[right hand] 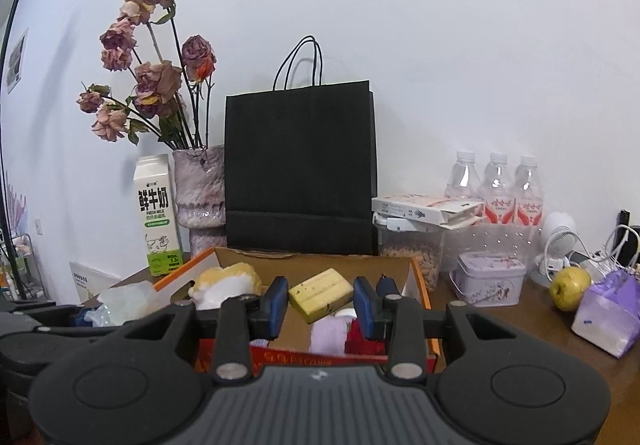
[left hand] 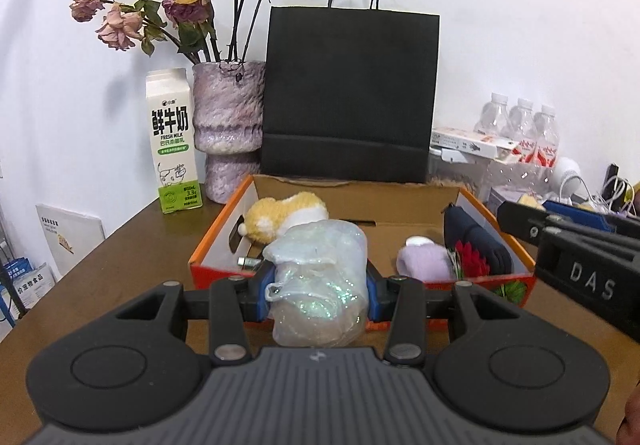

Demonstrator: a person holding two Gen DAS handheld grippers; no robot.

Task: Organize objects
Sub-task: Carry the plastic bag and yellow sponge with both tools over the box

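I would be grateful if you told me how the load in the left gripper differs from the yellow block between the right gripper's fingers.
The left gripper is shut on the shimmery translucent pouch, soft and crumpled; the yellow block is opaque and flat-faced. The pouch bulges past the fingers, while the block sits with gaps inside the open right gripper. Both are at the orange cardboard box.
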